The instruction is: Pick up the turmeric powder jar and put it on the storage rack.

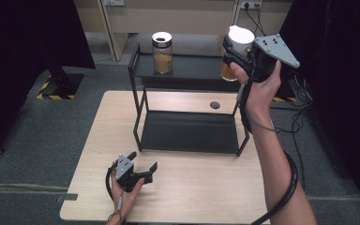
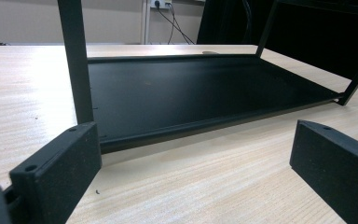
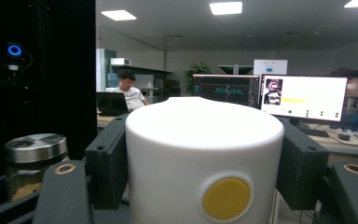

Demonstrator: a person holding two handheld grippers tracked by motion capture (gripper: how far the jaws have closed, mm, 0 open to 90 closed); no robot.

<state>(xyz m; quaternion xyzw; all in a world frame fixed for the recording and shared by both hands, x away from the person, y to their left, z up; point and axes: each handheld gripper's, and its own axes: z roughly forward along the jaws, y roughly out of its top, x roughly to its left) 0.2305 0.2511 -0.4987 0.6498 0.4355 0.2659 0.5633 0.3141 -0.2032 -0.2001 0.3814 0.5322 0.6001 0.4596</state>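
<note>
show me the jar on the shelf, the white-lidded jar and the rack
Jar point(image 1: 162, 52), high view, glass body.
White-lidded jar point(image 3: 204, 154), right gripper view, lid's side.
Rack point(image 2: 205, 86), left gripper view, lower tray.

Your left black two-jaw gripper point(image 1: 143, 169) carries a small grey three-cornered plate point(image 1: 124, 165) dotted with screw holes, and a black cable loops from it beside your bare forearm. Your right black two-jaw gripper point(image 1: 232, 49) has a larger grey three-cornered plate point(image 1: 276, 49) with dark holes, plus a thick black cable point(image 1: 288, 187) curving along your bare, sleeveless arm. Up close, its blocky matte jaws show small screw holes, with brass-coloured ringed holes on the rounded arms behind.
</note>
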